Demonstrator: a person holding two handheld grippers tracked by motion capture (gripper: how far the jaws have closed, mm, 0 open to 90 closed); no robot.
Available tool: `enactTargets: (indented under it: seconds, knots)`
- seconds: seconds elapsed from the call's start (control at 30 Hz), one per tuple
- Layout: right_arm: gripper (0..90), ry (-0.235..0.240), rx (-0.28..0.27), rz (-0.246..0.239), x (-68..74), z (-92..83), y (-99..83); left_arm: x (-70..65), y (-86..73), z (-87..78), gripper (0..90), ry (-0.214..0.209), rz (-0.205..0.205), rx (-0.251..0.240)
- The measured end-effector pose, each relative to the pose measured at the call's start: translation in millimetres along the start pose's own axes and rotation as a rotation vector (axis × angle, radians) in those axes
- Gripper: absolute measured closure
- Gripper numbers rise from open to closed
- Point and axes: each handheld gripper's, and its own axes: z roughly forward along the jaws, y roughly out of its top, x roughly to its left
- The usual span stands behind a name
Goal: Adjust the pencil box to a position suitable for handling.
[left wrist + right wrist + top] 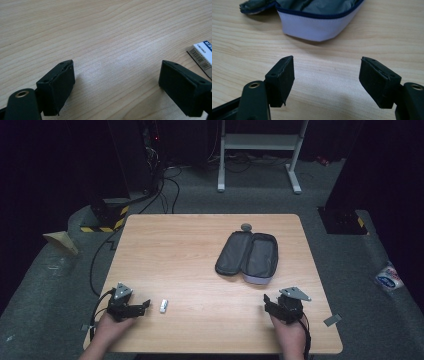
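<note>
Left gripper (145, 305), near-left corner of worktop (200, 250): fingers apart, empty. White eraser (163, 306) just beside it. Open grey pencil case (247, 256), right of centre. Right gripper (266, 301), near-right corner: fingers apart, empty.

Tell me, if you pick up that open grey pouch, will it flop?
Probably. The pouch looks like soft fabric with a zip, its lining wrinkled in the right gripper view, so it would likely sag if pinched by one edge. It lies open and looks empty, so it's probably light. Lying flat, it shouldn't roll.
</note>
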Motion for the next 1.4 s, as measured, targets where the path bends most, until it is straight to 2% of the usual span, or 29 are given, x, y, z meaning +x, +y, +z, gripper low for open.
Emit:
enactTargets:
  seconds: [0.17, 0.37, 0.47, 0.63, 0.73, 0.83, 1.07, 1.13, 1.4]
  knots:
    - [30.8, -0.004, -0.031, -0.013, 3.1, -4.3, 11.4, 1.0, 0.7, 0.6, 13.2, -0.006, 0.008, 0.002]
    - [34.1, -0.001, -0.057, -0.013, 1.3, 1.6, 28.2, 0.3, 0.4, 0.5, 13.2, -0.003, 0.002, 0.001]
    - [34.7, 0.019, -0.066, 0.009, -3.1, 10.3, 42.0, -0.4, -0.2, -0.2, 13.0, 0.003, -0.002, 0.002]
    - [39.0, -0.005, -0.076, 0.005, -7.7, 22.8, 59.2, -0.4, -0.4, -0.4, 13.0, 0.004, -0.003, 0.002]
    - [40.2, -0.016, -0.074, 0.026, -12.4, 30.7, 66.9, -0.4, -0.7, -0.7, 13.0, 0.008, -0.005, 0.001]
    - [40.9, -0.034, -0.049, 0.030, -16.9, 41.9, 72.7, -0.2, -1.1, -1.5, 13.0, 0.010, -0.002, 0.004]
    - [37.6, -0.058, 0.021, 0.065, -28.2, 62.6, 70.0, -0.3, -1.3, -1.7, 13.0, 0.009, -0.005, 0.004]
    - [36.4, -0.052, 0.033, 0.072, -29.5, 65.5, 68.9, -0.3, -1.3, -1.7, 13.0, 0.010, -0.005, 0.004]
    - [36.5, -0.013, 0.024, 0.060, -18.4, 61.5, 56.0, -0.4, -1.3, -1.7, 13.0, 0.010, -0.005, 0.004]
